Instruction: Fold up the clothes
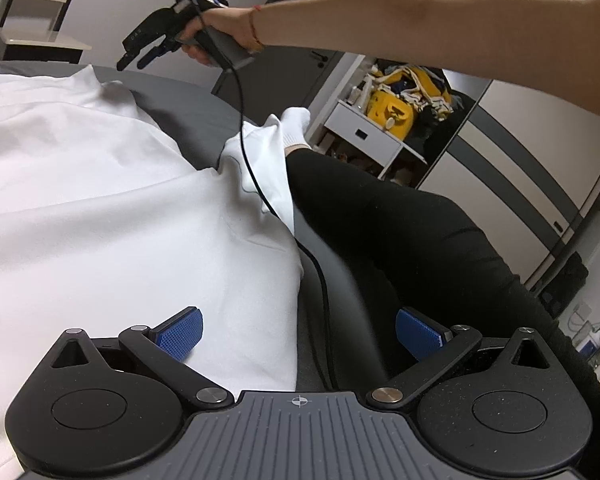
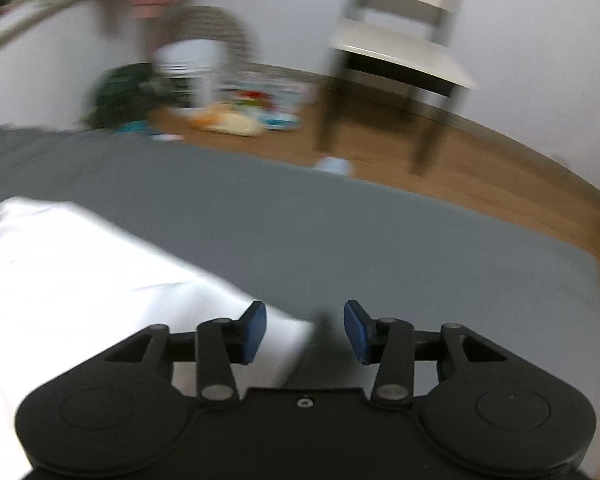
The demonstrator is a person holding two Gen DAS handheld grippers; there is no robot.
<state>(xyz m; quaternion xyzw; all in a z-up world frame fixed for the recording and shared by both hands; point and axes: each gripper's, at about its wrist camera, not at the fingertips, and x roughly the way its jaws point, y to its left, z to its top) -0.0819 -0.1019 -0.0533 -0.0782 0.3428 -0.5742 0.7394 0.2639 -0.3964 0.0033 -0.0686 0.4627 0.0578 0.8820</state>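
A white garment (image 1: 100, 208) lies spread over the grey bed (image 1: 196, 100), one part draped against a person's black-clad leg (image 1: 400, 240). My left gripper (image 1: 298, 334) is open low over the garment's near right edge, nothing between its blue pads (image 1: 182, 332). A bare arm holds my right gripper (image 1: 138, 58) in the air above the garment's far end. In the blurred right wrist view the right gripper (image 2: 305, 330) is open above a white corner of the garment (image 2: 80, 280) and the grey bed (image 2: 340, 240).
A black cable (image 1: 260, 184) runs from the right gripper down across the garment and the leg. A white-socked foot (image 1: 296, 124) rests at the bed's edge. Shelves with yellow bags (image 1: 396, 112) stand behind. A chair (image 2: 400, 52) and floor clutter (image 2: 228, 116) lie beyond the bed.
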